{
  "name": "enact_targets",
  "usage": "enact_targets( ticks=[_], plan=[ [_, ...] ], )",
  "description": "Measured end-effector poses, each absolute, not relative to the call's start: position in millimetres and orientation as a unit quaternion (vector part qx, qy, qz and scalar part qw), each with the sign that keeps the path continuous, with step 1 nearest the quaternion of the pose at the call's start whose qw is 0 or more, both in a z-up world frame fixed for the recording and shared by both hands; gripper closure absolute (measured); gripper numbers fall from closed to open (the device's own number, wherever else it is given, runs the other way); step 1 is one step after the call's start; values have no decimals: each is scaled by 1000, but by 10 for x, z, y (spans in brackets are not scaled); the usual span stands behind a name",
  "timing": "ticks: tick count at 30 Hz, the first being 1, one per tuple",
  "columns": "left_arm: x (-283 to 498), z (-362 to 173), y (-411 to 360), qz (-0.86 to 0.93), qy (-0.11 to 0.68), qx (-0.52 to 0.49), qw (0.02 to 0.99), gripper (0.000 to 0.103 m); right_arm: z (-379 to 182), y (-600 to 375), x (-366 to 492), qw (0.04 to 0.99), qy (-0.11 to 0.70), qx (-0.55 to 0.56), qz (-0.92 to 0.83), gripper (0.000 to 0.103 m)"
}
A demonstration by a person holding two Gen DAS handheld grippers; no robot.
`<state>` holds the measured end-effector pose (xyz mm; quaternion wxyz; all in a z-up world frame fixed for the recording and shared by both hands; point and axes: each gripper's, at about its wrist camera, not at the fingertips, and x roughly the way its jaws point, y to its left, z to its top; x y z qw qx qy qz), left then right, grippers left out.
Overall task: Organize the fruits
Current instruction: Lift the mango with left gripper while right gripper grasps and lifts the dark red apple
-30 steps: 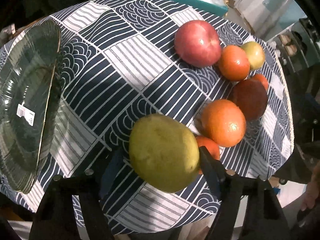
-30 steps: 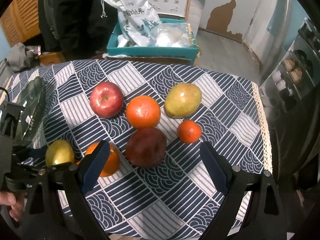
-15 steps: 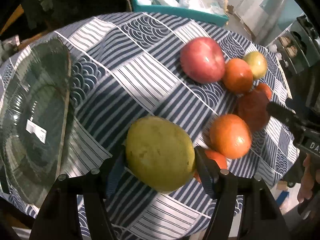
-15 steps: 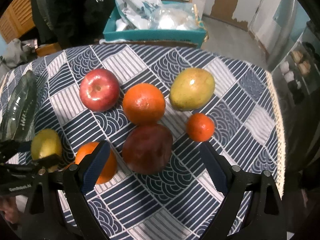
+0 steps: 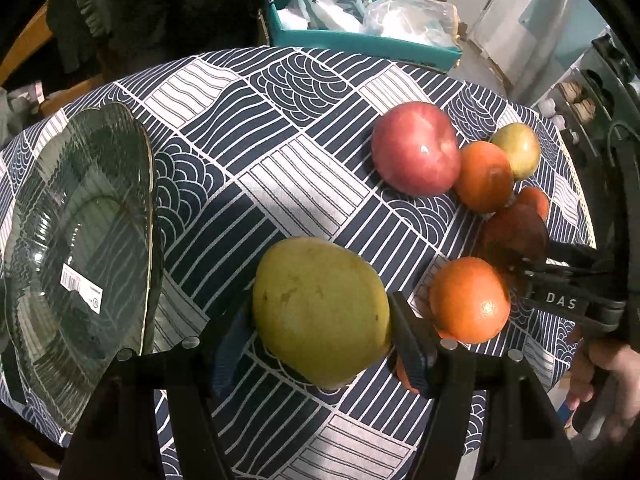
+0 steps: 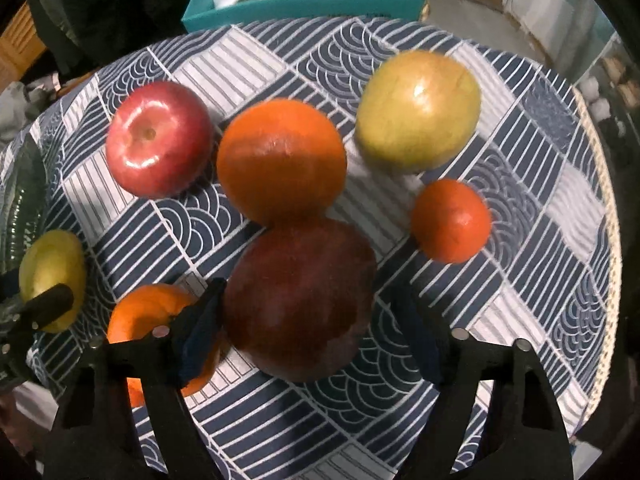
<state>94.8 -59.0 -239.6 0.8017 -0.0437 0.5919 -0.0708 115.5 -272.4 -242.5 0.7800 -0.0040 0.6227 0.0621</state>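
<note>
Left gripper [image 5: 320,320]: clamped on the yellow-green mango [image 5: 320,308], one finger pressed to each flank, the fruit held just above the cloth at the near left of the fruit cluster.
Right gripper [image 6: 308,324]: jaws spread wide around the dark red fruit [image 6: 300,296]; its left finger is just beside or touching the skin, the right finger stands clear, so nothing is gripped yet.
Dark red fruit: sits on the cloth, near middle of the group, with the big orange [image 6: 280,160] touching it on the far side.
Glass plate [image 5: 48,208]: dark, ribbed, a barcode sticker inside, lying at the left edge of the table, apart from the held mango.
Red apple [image 6: 158,138]: far left of the cluster, just beside the big orange.
Second mango [image 6: 418,110]: far right, green-yellow with a blush.
Small tangerine [image 6: 450,220]: right of the dark red fruit, near it.
Near orange [image 5: 468,300]: just right of the left gripper; a smaller orange piece peeks from behind that finger, too hidden to identify.
Tablecloth [image 5: 248,128]: navy and white wave pattern.
Teal box [image 5: 360,42]: beyond the far edge, holding plastic bags.
</note>
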Motion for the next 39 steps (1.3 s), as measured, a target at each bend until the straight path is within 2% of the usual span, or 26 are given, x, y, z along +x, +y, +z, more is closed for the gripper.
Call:
enact_targets(
  ticks=[2,3,14,39],
  plan=[
    [950,-2397,-589,-71,591,-44,802,34,-2445,-2724,1156,779,624,1,64,25],
    [949,-2397,-589,-72,590,-43,803,34,-2451,-2719,1153,778,624,6,69,30],
    [886,-2211,-607,-79,571,-42,816,34,-2313,-2622,1007,799,597,-35,63,30],
    [681,-1461,-584,-84,483,-23,872,34,-1232,-2428,737,869,481,-41,110,31]
  ],
)
